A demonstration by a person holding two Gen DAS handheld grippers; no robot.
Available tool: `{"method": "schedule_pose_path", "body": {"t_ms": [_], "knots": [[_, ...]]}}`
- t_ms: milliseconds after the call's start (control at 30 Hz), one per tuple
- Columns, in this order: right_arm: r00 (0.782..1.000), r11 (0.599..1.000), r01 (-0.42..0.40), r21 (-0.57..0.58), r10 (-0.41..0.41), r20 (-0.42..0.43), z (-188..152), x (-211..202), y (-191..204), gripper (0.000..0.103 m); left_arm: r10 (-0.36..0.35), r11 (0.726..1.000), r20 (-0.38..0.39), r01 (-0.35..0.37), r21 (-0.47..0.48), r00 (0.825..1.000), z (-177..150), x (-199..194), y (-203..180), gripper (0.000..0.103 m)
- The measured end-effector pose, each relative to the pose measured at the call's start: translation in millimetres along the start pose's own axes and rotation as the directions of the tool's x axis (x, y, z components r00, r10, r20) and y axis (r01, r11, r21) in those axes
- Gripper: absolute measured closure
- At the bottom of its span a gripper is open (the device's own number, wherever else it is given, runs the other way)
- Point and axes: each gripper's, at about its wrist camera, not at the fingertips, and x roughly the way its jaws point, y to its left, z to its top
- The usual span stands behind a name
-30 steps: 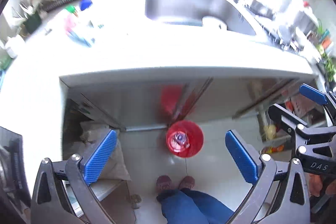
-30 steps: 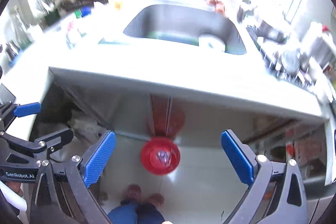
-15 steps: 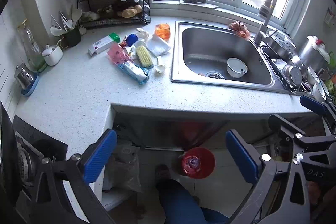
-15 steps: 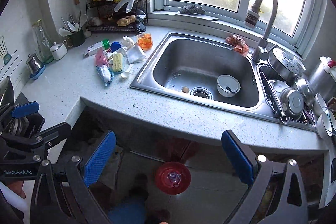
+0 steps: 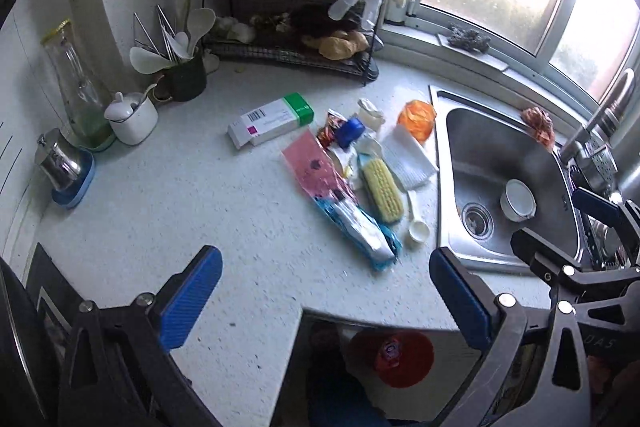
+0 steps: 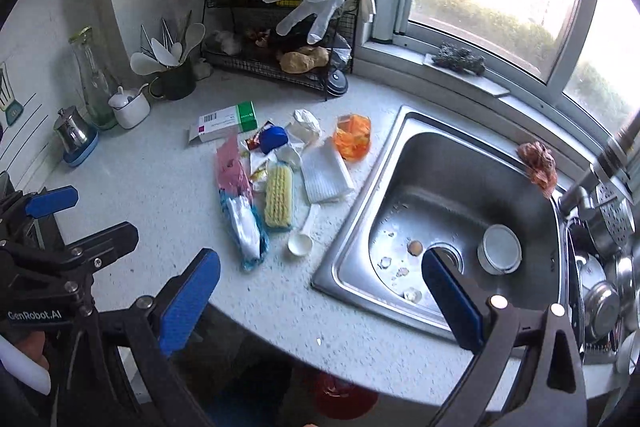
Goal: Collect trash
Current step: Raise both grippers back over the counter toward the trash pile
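Note:
A litter pile lies on the white counter left of the sink: a white-and-green box [image 5: 271, 121], a pink wrapper [image 5: 314, 167], a blue-white packet [image 5: 362, 233], a corn cob [image 5: 382, 189], a white napkin [image 5: 408, 157], an orange plastic cup [image 5: 416, 117] and a plastic spoon [image 5: 416, 227]. My left gripper [image 5: 324, 259] hovers open over the counter's front, short of the pile. My right gripper [image 6: 320, 263] is open too, between the packet [image 6: 244, 227] and the sink [image 6: 400, 163]. A red bin [image 5: 394, 357] stands on the floor below the counter edge.
A wire rack [image 6: 276, 63] with bottles and hanging gloves stands at the back. A utensil cup [image 6: 172, 83], a jar and small pots line the left wall. A white bowl [image 6: 500, 247] and food scraps lie in the sink. Metal dishes crowd the right edge.
Both views have swung up from the floor and red bin to the countertop. The litter pile is now close in front of both open grippers.

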Motion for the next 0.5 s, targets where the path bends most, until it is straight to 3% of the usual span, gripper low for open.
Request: {"method": "schedule_pose_path", "body": {"t_ms": [267,500], "knots": [[0.999,0.993,-0.048,-0.108,0.05,0.009,88.6,60.3,46.8,0.002,0.079,0.993,-0.002,-0.079,-0.092,0.997,67.2,41.5,77.7,0.0],[0.996,0.965,-0.075,-0.252,0.061,-0.062,126.9,113.0,84.0,0.002,0.11,0.977,-0.08,-0.122,-0.172,0.991,79.4,79.1,127.8,0.0]]}}
